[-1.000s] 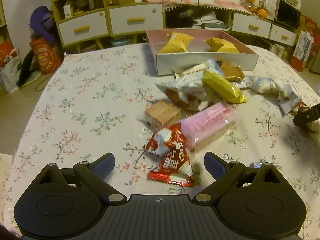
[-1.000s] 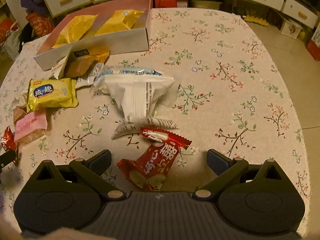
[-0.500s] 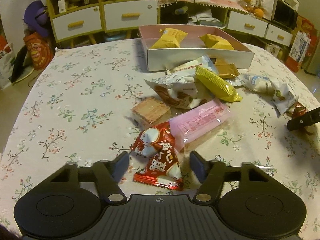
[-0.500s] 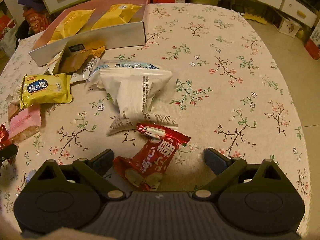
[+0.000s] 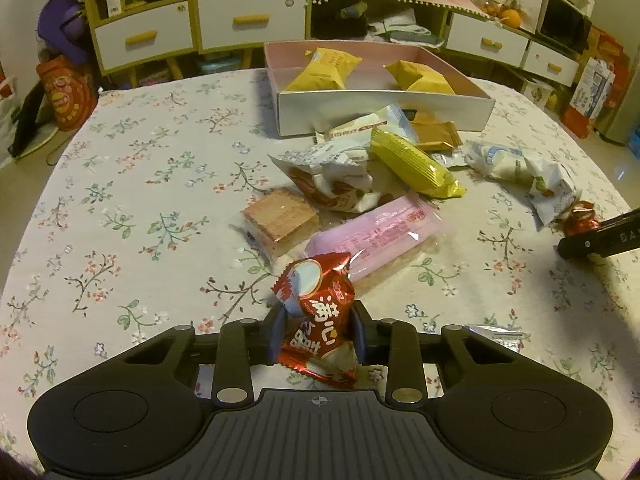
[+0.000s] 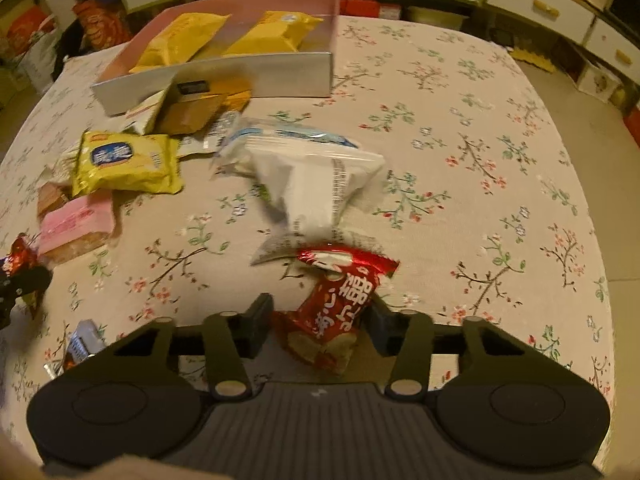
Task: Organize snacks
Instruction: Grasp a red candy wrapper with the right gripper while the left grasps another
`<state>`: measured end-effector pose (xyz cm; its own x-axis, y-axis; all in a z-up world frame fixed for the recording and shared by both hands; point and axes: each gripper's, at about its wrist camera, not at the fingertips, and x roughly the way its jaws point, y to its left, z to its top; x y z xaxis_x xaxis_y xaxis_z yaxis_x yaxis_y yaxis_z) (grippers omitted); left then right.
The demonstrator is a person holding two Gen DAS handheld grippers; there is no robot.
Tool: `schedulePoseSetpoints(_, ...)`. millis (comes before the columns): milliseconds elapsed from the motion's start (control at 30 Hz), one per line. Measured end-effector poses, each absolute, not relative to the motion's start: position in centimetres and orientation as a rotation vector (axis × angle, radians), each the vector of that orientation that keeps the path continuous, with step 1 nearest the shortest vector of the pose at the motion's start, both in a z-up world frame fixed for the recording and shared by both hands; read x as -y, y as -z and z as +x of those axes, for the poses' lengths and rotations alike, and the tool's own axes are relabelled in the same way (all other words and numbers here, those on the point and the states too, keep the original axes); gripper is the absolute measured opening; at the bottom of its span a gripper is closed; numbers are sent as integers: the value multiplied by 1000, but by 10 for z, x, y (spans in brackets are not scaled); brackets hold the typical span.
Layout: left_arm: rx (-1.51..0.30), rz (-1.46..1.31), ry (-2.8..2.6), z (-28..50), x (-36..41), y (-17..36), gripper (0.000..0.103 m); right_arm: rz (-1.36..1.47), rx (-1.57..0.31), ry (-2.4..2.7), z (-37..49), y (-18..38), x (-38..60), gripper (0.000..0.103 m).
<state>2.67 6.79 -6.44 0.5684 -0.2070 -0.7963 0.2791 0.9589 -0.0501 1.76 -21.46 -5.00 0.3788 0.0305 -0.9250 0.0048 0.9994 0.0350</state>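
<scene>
Two matching red snack packets lie on the flowered tablecloth. In the left wrist view my left gripper (image 5: 318, 332) has its jaws closing, and both pads press the sides of one red snack packet (image 5: 316, 304). In the right wrist view my right gripper (image 6: 320, 330) is also closing, its pads touching both sides of the other red snack packet (image 6: 340, 300). A pink-lined box (image 5: 384, 114) at the far side of the table holds two yellow bags (image 5: 324, 70). The same box (image 6: 240, 76) shows at the upper left of the right wrist view.
Loose snacks lie between me and the box: a pink wafer pack (image 5: 376, 236), a yellow pack (image 5: 412, 164), a white bag (image 6: 316, 184) and a small silver packet (image 5: 496, 336). Cabinets with drawers (image 5: 240, 24) stand behind the table. The table edge curves away at the right (image 6: 592, 208).
Both grippers went from wide open to closed in on their red packets. The left packet is now squeezed and stands up between the fingers. Neither hand travelled much.
</scene>
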Motion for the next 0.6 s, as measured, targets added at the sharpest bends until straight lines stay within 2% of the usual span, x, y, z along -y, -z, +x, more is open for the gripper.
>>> schedulePoseSetpoints(333,-944,89,325,20,-57,56,26,28,-1190,-103,13,44,198,27)
schedulePoseSetpoints(600,-935,76,370,16,-49,45,25,20,-1192,-152,13,41,184,26)
